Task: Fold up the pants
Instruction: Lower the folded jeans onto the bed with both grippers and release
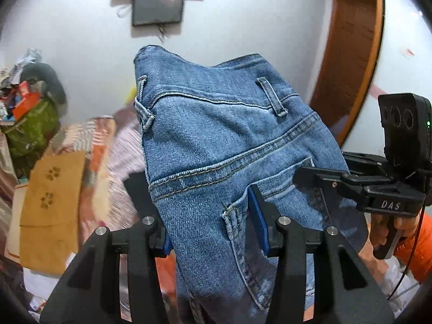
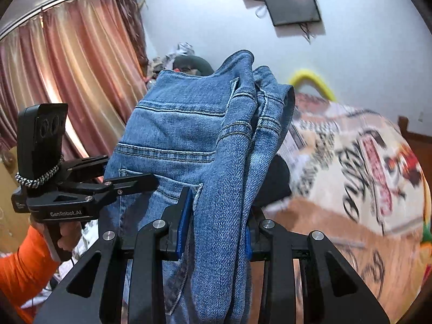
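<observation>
Blue denim pants (image 1: pixel 216 135) hang lifted in the air, waistband end up, with belt loops and a back pocket showing. My left gripper (image 1: pixel 199 194) is shut on a bunched part of the denim, its blue pads (image 1: pixel 259 216) pressing either side. The right gripper (image 1: pixel 316 186) grips the same pants from the right, held by a hand in an orange sleeve. In the right wrist view the pants (image 2: pixel 175 124) are folded double between my right gripper's (image 2: pixel 226 197) pads, which are shut on them. The left gripper (image 2: pixel 140 182) holds the cloth at the left.
Below lies a bed with a patterned blanket (image 2: pixel 351 162) and a brown cloth with paw prints (image 1: pixel 51 202). Pink curtains (image 2: pixel 67 67) hang at the left. A dark screen (image 1: pixel 158 8) is on the white wall, near a wooden door frame (image 1: pixel 351 54) and a pile of clutter (image 1: pixel 29 102).
</observation>
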### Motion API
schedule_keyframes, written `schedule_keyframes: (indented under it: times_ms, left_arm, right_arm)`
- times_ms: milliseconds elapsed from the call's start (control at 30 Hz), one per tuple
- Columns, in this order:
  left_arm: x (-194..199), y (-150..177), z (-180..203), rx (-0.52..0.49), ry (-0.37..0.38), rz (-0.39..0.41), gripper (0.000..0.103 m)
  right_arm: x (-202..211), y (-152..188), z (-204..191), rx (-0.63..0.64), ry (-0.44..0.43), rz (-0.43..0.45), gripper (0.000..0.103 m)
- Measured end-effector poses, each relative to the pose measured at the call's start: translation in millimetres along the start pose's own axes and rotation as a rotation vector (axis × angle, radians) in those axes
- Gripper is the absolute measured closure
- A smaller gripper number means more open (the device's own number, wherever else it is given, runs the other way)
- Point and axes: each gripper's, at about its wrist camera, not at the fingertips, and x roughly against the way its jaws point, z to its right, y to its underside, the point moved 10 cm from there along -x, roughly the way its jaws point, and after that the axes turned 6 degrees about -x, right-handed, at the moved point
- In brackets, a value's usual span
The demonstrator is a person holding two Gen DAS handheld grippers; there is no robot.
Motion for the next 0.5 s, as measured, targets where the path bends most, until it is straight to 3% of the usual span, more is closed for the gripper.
schedule_keyframes:
  times_ms: [267, 500]
  left_arm:
    - [-43.4, -20.6, -75.6, 0.105, -0.034, 0.020, 0.056]
    - [-118.9, -5.6, -124.0, 0.207, -0.042, -0.049, 0.056]
  right_arm:
    - [-67.6, -45.9, -2.3, 0.090, 0.010, 0.001, 0.075]
    - [-142.0, -47.4, 31.4, 0.069, 0.061, -0.053, 0.075]
